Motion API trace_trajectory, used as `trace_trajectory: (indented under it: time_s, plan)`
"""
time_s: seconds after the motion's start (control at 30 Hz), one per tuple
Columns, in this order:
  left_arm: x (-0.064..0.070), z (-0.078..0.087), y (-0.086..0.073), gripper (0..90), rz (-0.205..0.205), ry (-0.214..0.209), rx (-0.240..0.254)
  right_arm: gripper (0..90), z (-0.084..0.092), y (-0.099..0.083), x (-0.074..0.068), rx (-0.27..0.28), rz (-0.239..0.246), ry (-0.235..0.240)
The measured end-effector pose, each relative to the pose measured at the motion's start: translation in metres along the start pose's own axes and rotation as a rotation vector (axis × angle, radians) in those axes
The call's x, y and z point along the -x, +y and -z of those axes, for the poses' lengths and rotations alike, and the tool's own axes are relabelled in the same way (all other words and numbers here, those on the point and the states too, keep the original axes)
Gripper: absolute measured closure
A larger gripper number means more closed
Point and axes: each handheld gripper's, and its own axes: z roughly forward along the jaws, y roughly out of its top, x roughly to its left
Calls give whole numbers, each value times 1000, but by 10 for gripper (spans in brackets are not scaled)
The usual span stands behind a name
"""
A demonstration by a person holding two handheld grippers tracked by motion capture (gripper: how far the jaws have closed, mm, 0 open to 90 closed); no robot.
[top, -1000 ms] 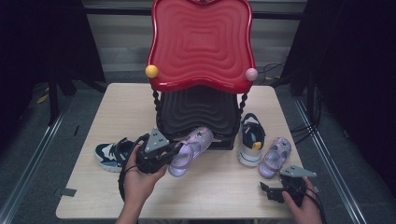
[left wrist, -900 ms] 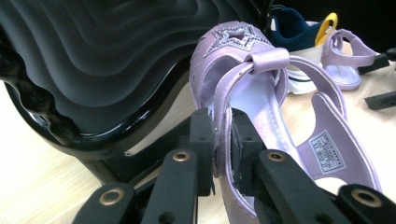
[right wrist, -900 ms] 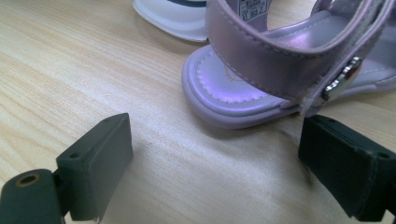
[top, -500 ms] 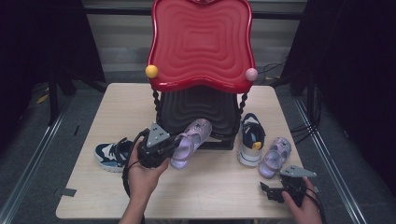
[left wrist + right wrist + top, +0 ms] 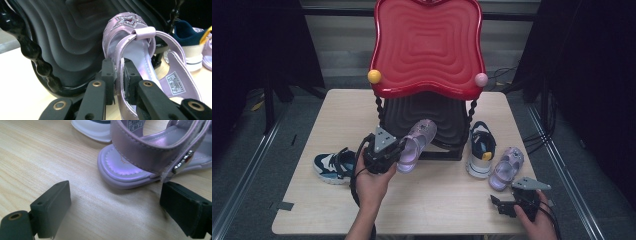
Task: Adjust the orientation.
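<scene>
At far left a navy sneaker lay on the tabletop, and beside it your left hand-held gripper was clamped on the heel strap of a lilac sandal, held off the wood with its toe over the black seat of the red chair. That looked like the carry step, so the next move called for lowering it squarely onto the seat before letting go. Over on the right, your right hand-held gripper sat with jaws wide apart and empty, just short of the second lilac sandal beside the other sneaker.

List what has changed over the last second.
The left tongs, shut on the lilac sandal, lifted it off the table toward the black shelf. The right tongs, the other sandal and both sneakers stayed put.
</scene>
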Motion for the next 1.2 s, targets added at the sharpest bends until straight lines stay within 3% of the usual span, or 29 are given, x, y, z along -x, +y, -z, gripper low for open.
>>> trace_trajectory:
  time_s: [0.2,0.8,1.03,1.2]
  plan:
    - [2,-7,2,819,27,32,20,95,0,0,0,0,-1,0]
    - [-3,-24,8,819,56,107,49,95,0,0,0,0,-2,0]
    - [-5,-32,11,819,78,136,84,95,0,0,0,1,2,0]
    - [-7,-41,14,819,118,168,125,95,0,0,0,0,0,2]
